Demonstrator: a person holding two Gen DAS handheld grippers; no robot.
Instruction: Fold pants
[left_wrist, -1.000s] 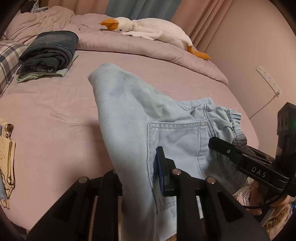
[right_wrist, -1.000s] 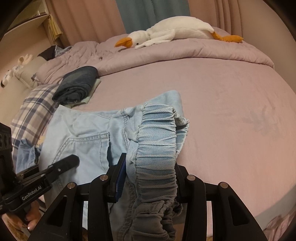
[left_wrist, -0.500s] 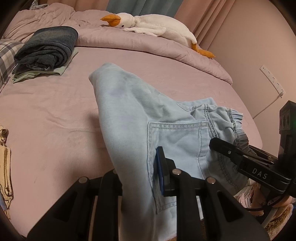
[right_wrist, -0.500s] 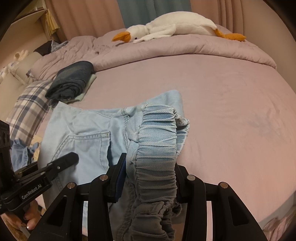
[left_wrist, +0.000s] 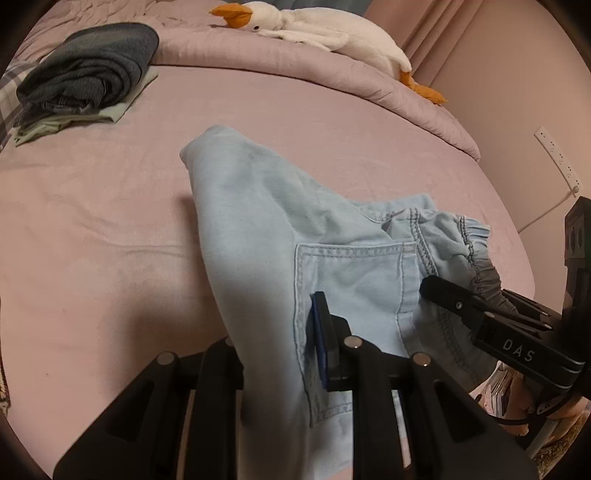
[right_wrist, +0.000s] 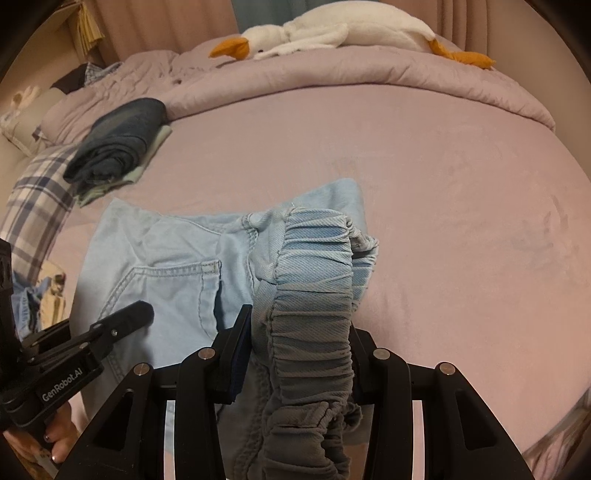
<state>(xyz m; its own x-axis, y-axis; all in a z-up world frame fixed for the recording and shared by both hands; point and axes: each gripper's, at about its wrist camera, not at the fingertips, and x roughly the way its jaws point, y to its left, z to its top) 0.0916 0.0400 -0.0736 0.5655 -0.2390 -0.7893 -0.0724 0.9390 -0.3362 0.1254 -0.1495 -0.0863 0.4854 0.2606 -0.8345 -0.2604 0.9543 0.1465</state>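
Note:
Light blue denim pants (left_wrist: 258, 206) hang bunched between my two grippers over the pink bed (left_wrist: 92, 229). In the left wrist view my left gripper (left_wrist: 273, 350) is shut on the cloth beside the back pocket (left_wrist: 347, 280); its left finger is hidden behind the fabric. My right gripper (right_wrist: 299, 343) is shut on the gathered elastic waistband (right_wrist: 314, 266), which drapes over and below its fingers. Each gripper shows in the other's view: the right gripper (left_wrist: 461, 302) at the waistband, the left gripper (right_wrist: 125, 317) at the pocket side of the pants (right_wrist: 166, 251). A folded edge of the pants lies on the sheet.
A folded stack of dark jeans (left_wrist: 88, 70) (right_wrist: 118, 144) sits at the far left of the bed. A white goose plush (left_wrist: 314, 26) (right_wrist: 332, 29) lies on the rolled quilt at the back. A plaid pillow (right_wrist: 33, 199) is on the left, and a power strip (left_wrist: 557, 155) on the right wall.
Both grippers have sunk and moved forward over the bed with the pants still held. The bed surface looks closer and the dark stack has shifted up in both views.

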